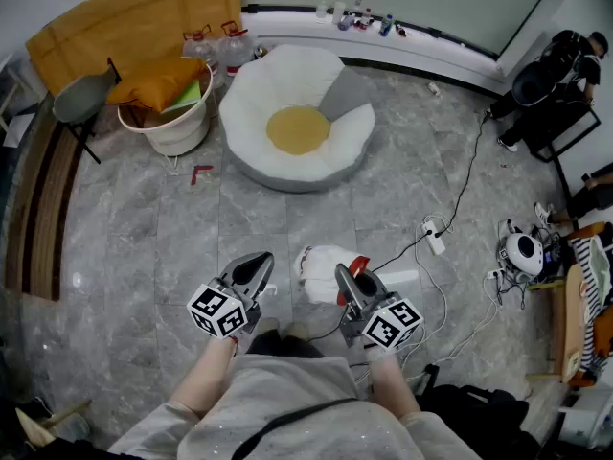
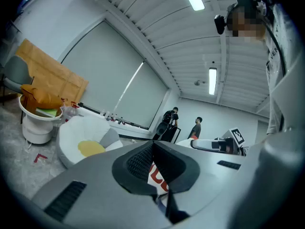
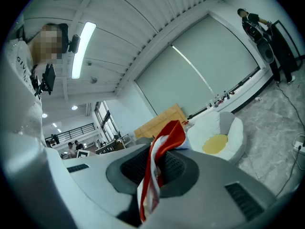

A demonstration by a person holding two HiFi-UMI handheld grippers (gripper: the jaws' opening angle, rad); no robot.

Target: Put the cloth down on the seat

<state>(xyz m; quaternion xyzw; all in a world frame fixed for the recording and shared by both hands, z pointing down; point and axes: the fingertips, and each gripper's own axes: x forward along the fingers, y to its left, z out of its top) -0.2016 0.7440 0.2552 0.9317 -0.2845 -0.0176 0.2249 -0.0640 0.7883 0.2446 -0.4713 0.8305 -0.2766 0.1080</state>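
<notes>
The seat [image 1: 297, 127] is a white flower-shaped floor cushion with a yellow centre, on the grey floor well ahead of me. It also shows in the left gripper view as the seat [image 2: 86, 137] and in the right gripper view as the seat [image 3: 219, 137]. The cloth [image 1: 324, 262] is white with red print and hangs bunched between my two grippers, close to my body. My right gripper [image 1: 347, 274] is shut on a red-and-white fold of the cloth [image 3: 157, 175]. My left gripper [image 1: 259, 262] points level, and a white strip of the cloth [image 2: 159, 178] with red letters sits pinched between its pads.
A white bucket [image 1: 172, 127] holding orange cushions stands left of the seat, with a grey chair [image 1: 81, 99] and brown cardboard [image 1: 134, 17] behind it. A power strip [image 1: 436, 242] and cables lie on the floor at the right. People [image 1: 551, 75] stand at the far right.
</notes>
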